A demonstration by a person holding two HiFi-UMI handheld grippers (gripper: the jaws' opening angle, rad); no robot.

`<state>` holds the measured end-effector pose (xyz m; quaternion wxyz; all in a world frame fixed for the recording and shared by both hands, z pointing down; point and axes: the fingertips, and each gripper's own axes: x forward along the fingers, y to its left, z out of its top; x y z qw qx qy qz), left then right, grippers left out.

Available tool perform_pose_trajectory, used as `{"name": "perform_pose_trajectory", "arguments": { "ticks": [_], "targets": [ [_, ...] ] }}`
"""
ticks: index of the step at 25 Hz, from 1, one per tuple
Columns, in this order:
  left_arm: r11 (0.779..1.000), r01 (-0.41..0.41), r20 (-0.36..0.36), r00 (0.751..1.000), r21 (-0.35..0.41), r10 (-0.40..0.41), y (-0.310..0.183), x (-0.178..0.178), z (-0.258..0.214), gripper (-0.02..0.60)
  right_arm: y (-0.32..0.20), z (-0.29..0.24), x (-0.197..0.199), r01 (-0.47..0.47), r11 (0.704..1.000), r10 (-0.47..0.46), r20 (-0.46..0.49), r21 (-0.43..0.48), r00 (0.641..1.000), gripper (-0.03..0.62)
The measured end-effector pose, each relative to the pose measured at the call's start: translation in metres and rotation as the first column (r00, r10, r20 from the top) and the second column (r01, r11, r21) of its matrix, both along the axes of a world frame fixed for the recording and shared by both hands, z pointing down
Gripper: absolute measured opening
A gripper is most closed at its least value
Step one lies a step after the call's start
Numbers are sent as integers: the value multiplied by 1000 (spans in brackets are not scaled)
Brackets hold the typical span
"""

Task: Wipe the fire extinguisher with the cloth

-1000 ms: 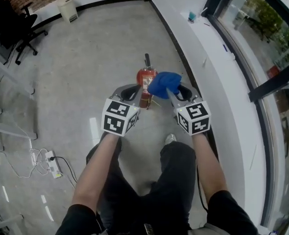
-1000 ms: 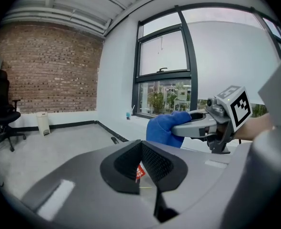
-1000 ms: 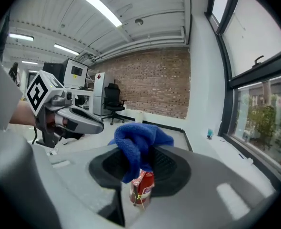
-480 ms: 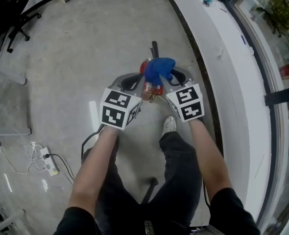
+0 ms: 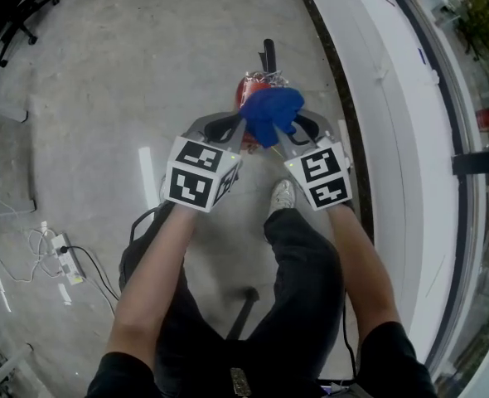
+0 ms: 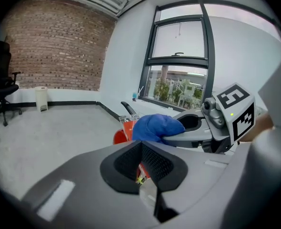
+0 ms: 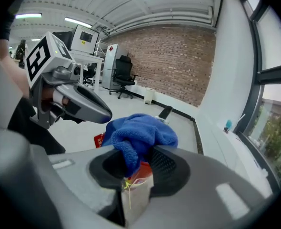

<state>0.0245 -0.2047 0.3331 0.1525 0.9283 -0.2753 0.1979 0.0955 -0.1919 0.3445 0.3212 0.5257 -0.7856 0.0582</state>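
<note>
The floor (image 5: 145, 73) is pale polished concrete, bounded on the right of the head view by a white ledge (image 5: 369, 81) under a tall window (image 6: 178, 66). The left gripper view shows a brick wall (image 6: 55, 46) at the far end, and a power strip (image 5: 66, 259) with loose cable lies on the floor at the left.

The fire extinguisher (image 5: 249, 85) stands on the floor close to the ledge, directly ahead of my shoe (image 5: 283, 196). Its red body is largely covered from above, and its black handle (image 5: 268, 55) projects past the top.

The cloth (image 5: 271, 113) is blue and bunched. It sits over the top of the extinguisher, and I cannot tell whether it rests on the red body or hangs just clear.

The right gripper (image 5: 288, 131) has its jaws clamped on a fold of the cloth. The rest of the cloth bulges out forward of the pads. The red body and a yellow tag show below the fold in that gripper's view.

The left gripper (image 5: 225, 129) has its jaws standing apart with nothing between the pads. The extinguisher shows only through the gap, beyond them. This gripper is just beside the extinguisher on its left, and I cannot confirm contact.

Both grippers point forward and downward, side by side, with the extinguisher between their tips.
</note>
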Motion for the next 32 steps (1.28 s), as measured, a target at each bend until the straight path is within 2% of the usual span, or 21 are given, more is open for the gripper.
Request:
{"name": "perform_pose_trajectory", "arguments": {
  "ticks": [6,8,12,16,22,29,32],
  "targets": [
    [1000,-2,13,1000,-19,2,4,-1,9,6,31,13,-15,132,985,-134,-12,-111,991,97],
    [1000,0,13,1000,-10,0,-1,-3,5,6,28,9,-21,154,982,-157,-23,-107,987,95],
    [1000,-6,14,1000,-3,6,-7,-2,0,6,-5,-7,-13,87,995,-88,-16,-46,996,94],
    [1000,-25,26,999,-2,25,-18,3,-2,6,-42,-18,2,35,999,-34,33,-29,999,93],
    [999,-42,29,999,6,42,-42,12,-6,6,-83,-33,16,8,1000,-7,63,-15,998,93],
    [999,-47,41,998,-19,48,-49,10,-1,6,-129,-46,30,-48,999,47,91,10,995,92],
    [999,-42,51,998,-23,44,-50,6,1,6,-138,-49,31,-50,999,49,60,11,997,91]
  ]
}}
